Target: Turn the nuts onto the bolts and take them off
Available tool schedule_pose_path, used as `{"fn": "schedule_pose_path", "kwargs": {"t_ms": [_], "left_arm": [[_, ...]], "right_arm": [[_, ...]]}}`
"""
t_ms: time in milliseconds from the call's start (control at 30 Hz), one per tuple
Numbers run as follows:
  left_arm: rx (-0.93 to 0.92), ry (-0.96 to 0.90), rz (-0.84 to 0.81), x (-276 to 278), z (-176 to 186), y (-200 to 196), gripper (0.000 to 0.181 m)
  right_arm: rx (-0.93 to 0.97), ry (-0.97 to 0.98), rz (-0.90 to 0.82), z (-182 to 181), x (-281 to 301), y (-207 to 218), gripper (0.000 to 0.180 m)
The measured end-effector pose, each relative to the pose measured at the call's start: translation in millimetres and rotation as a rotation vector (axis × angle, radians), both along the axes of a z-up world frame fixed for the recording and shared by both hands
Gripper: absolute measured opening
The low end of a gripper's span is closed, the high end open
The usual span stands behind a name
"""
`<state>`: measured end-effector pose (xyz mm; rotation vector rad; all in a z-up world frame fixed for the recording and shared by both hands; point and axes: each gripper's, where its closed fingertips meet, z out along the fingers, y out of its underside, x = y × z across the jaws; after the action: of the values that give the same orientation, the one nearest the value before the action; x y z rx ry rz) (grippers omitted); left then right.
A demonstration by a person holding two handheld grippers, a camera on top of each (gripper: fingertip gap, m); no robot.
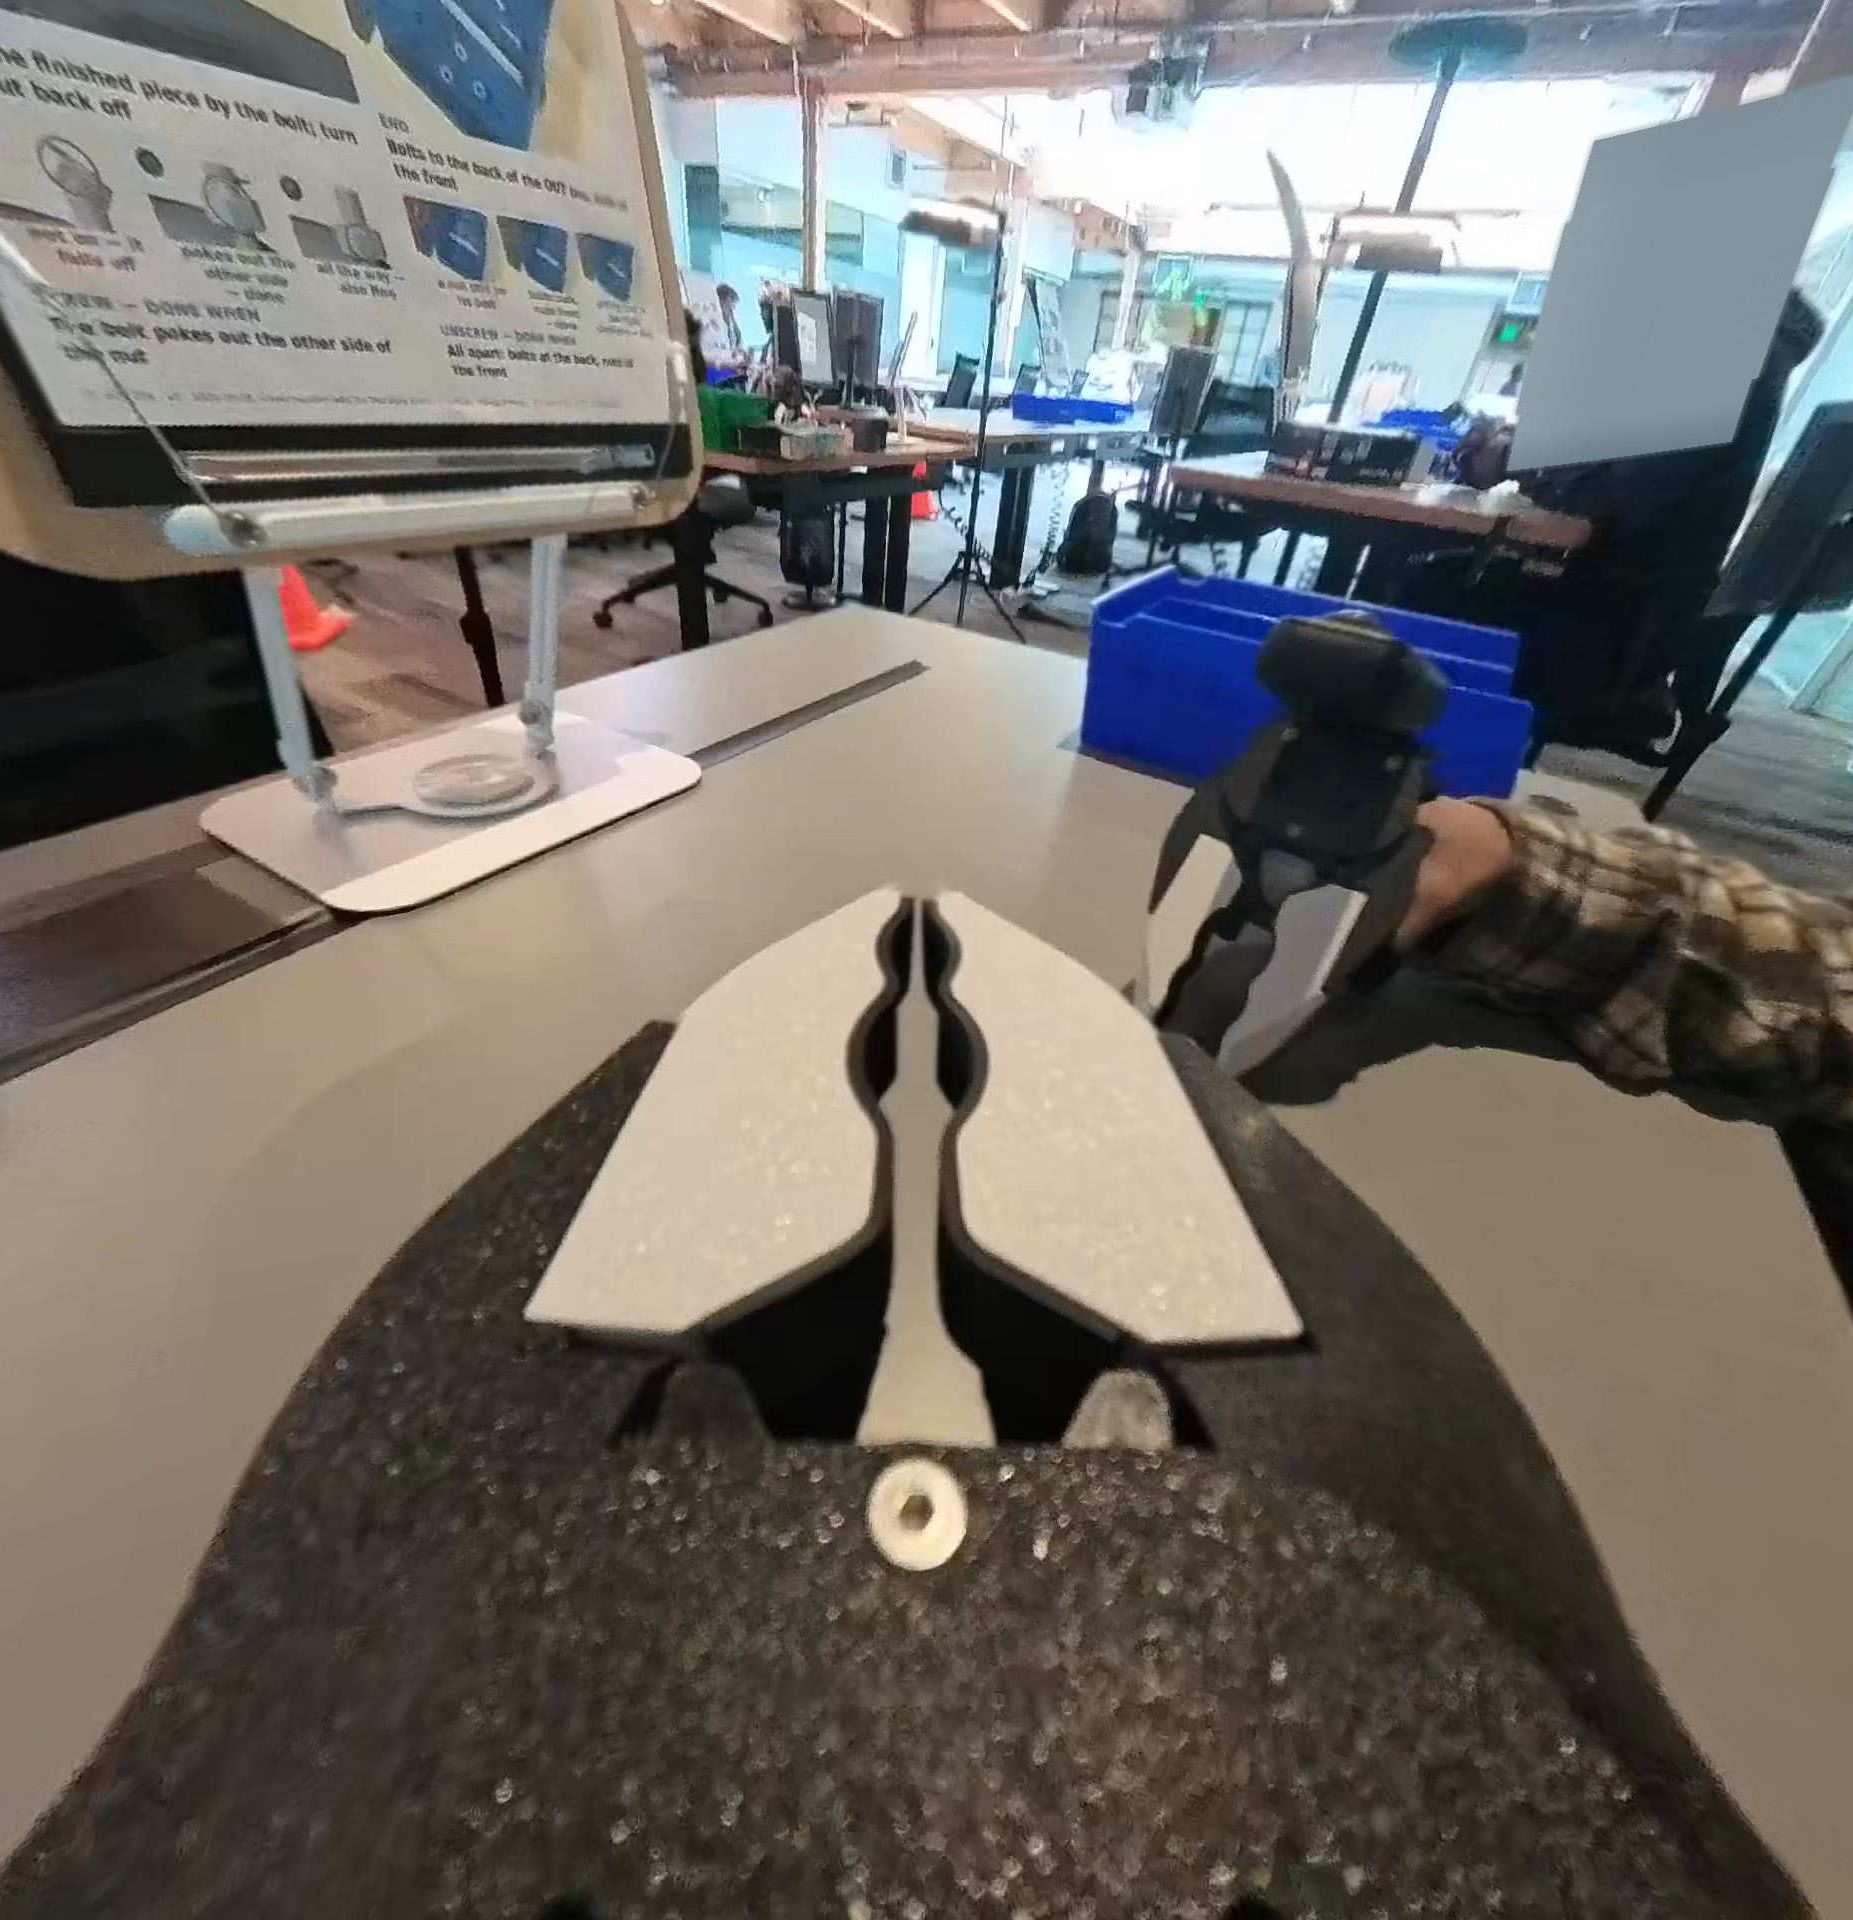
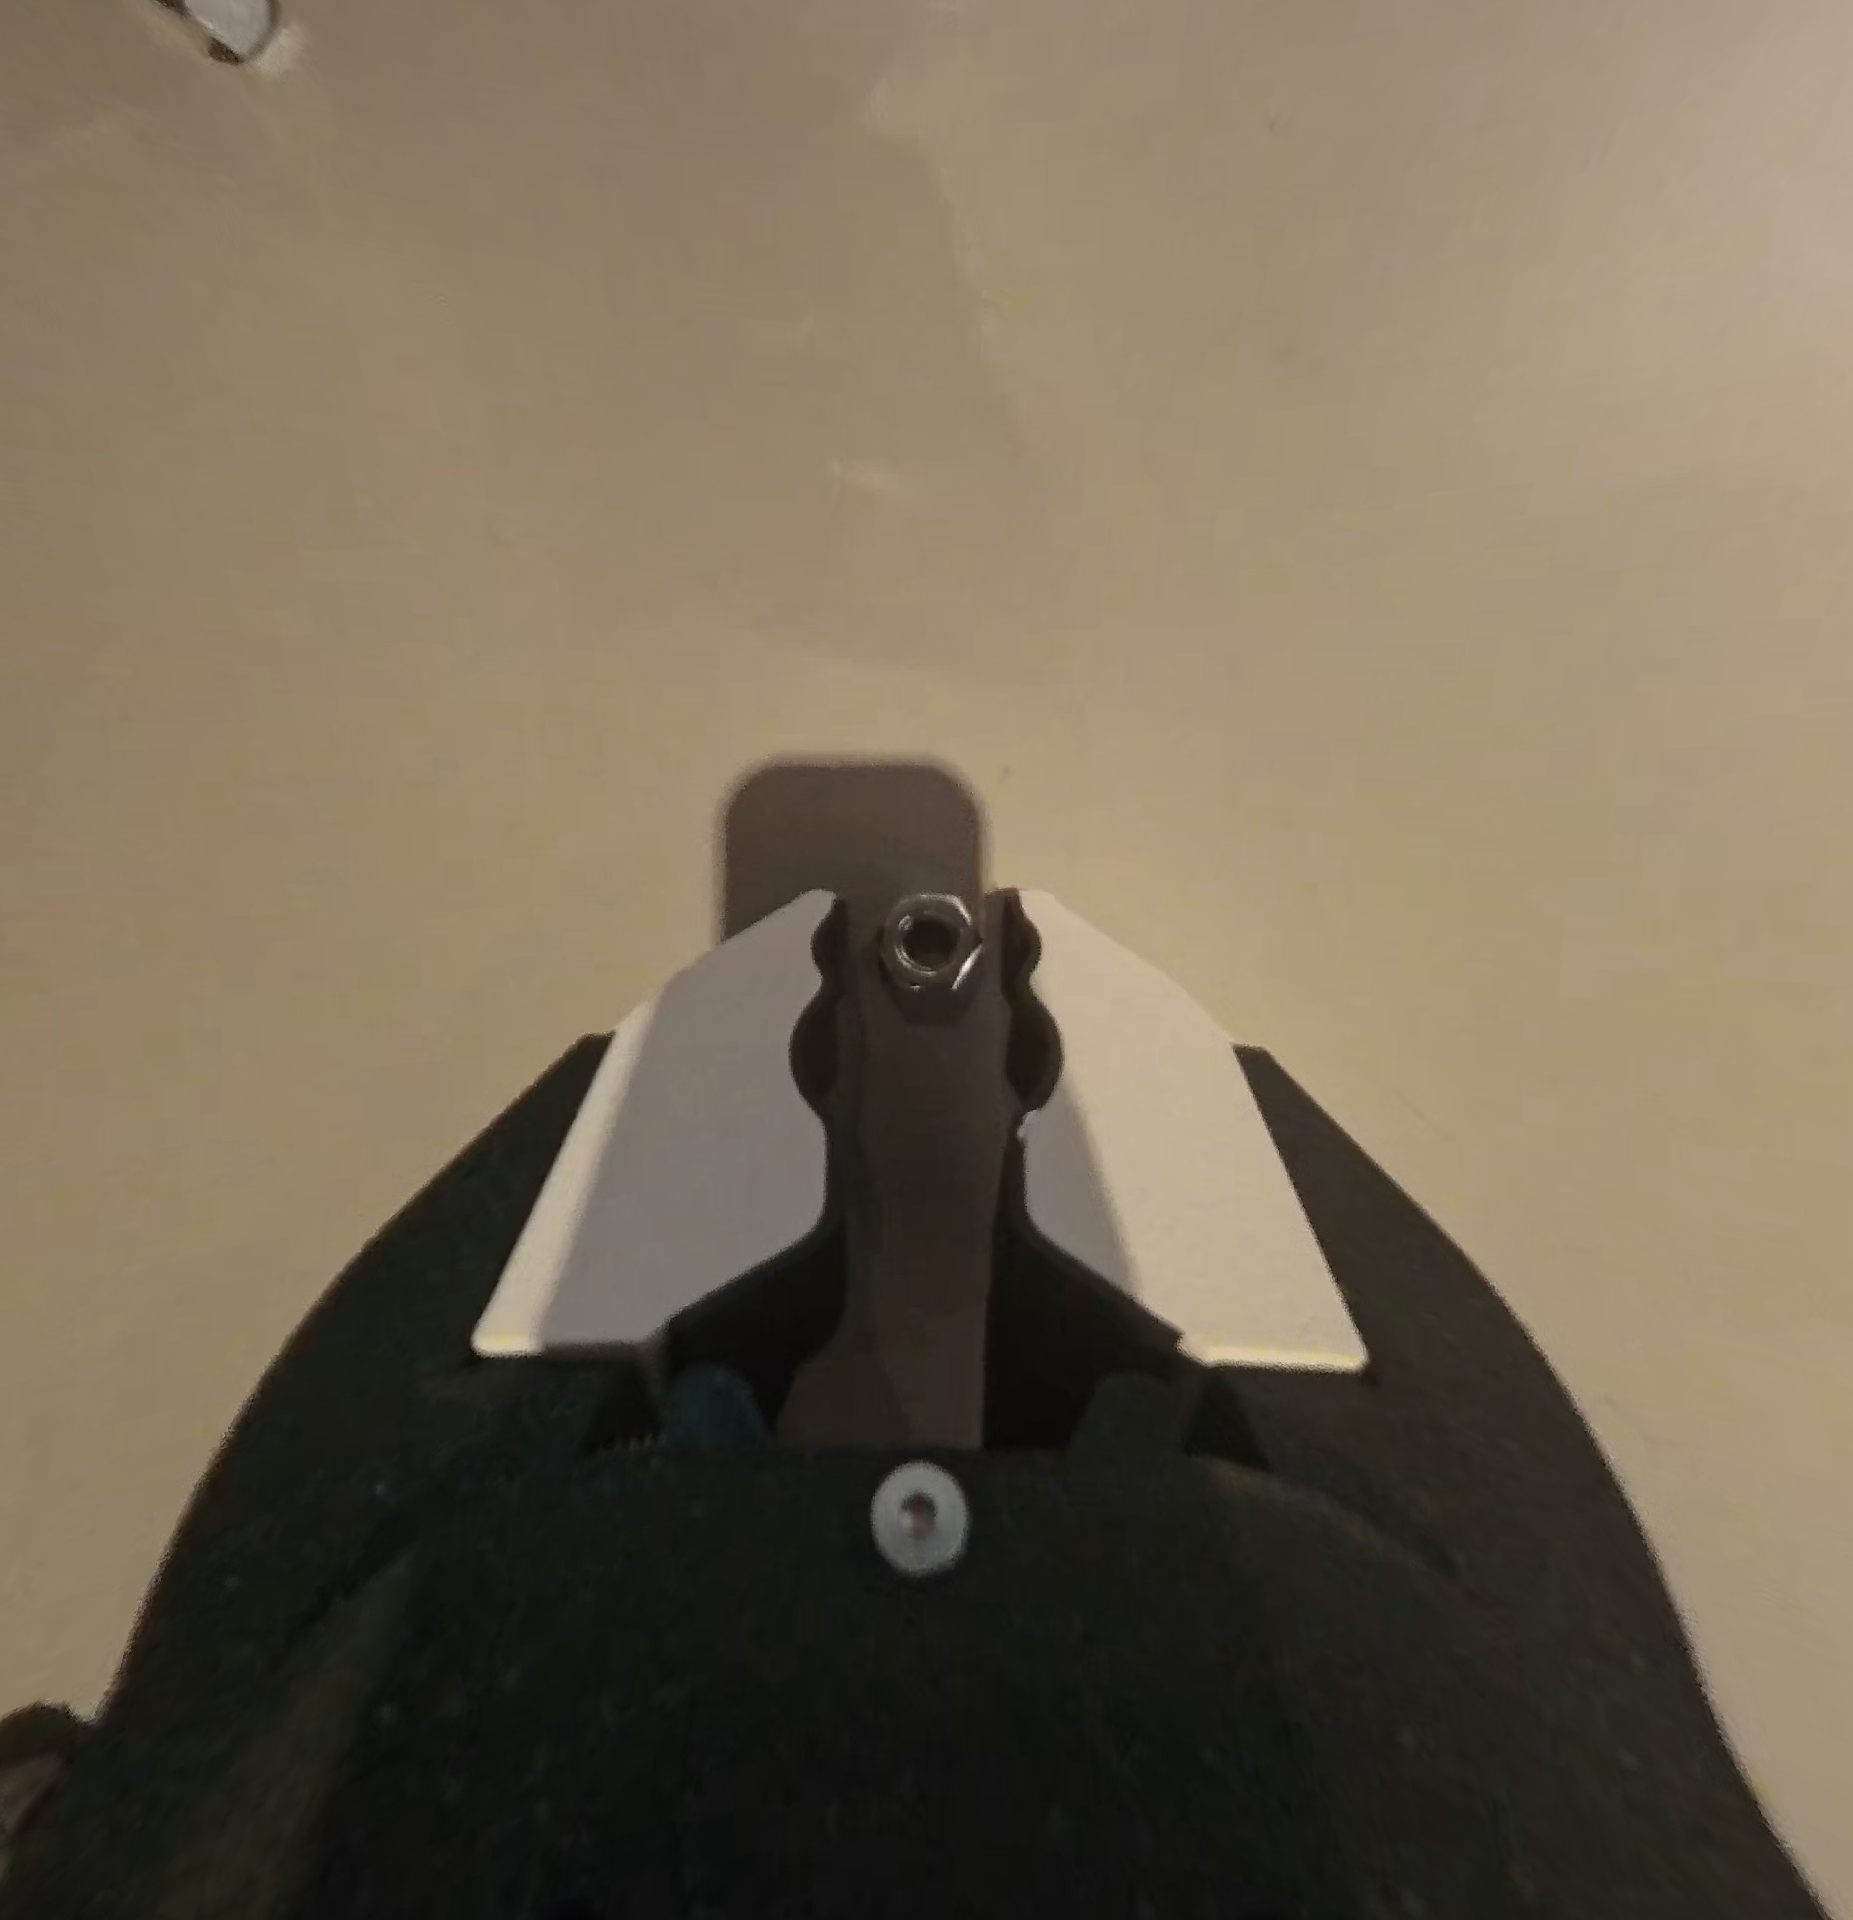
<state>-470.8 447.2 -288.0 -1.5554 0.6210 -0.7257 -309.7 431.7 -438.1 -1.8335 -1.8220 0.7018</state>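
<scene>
In the right wrist view I look straight down at the beige table [image 2: 1317,468]. A small steel hex nut [image 2: 927,956] lies flat on it, hole up, in the gripper's shadow. My right gripper [image 2: 922,920] is open, with its fingertips on either side of the nut and a small gap on each side. In the left wrist view my left gripper [image 1: 917,909] is shut and empty, held above the table [image 1: 330,1143]. The right gripper [image 1: 1306,831] shows at the right there, pointing down at the table in a hand with a plaid sleeve. No bolt is clearly in view.
A stand with an instruction sheet [image 1: 330,239] on a white base plate [image 1: 454,810] is at the far left. A blue bin [image 1: 1192,675] sits at the table's far right edge. A small metal piece [image 2: 231,21] lies at the top left of the right wrist view. My hands' fingertips stand some 25 cm from each other. From either gripper's tips it is about 20 cm to the small metal piece [image 2: 231,21].
</scene>
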Motion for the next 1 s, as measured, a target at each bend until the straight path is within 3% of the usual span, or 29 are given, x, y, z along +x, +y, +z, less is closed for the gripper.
{"fn": "schedule_pose_path", "kwargs": {"t_ms": [100,233,333,467,600,733,900,1000], "left_arm": [[-0.066,0.075,-0.007,-20,10,-32,0.019],[-0.171,0.226,0.039,-46,-6,-89,0.035],[-0.209,0.231,0.075,-60,-15,-132,0.041],[-0.212,0.203,0.112,-72,-17,-170,0.044],[-0.229,0.213,0.121,-77,-30,-187,0.046],[-0.236,0.204,0.119,-78,-43,-195,0.045],[-0.294,0.184,0.117,-74,-63,-193,0.043],[-0.383,0.283,0.124,-63,-92,-184,0.043]], "right_arm": [[-0.015,0.009,-0.001,0,0,0,0.028],[0.0,-0.007,-0.002,0,0,-1,0.038],[0.073,-0.027,0.01,2,-2,0,0.051],[0.111,0.099,0.098,34,-34,-16,0.055],[0.091,0.202,0.327,68,-89,-61,0.05],[0.067,0.165,0.485,63,-131,-91,0.049],[0.044,0.124,0.491,45,-144,-95,0.052],[0.017,0.152,0.437,47,-134,-85,0.05]]}}
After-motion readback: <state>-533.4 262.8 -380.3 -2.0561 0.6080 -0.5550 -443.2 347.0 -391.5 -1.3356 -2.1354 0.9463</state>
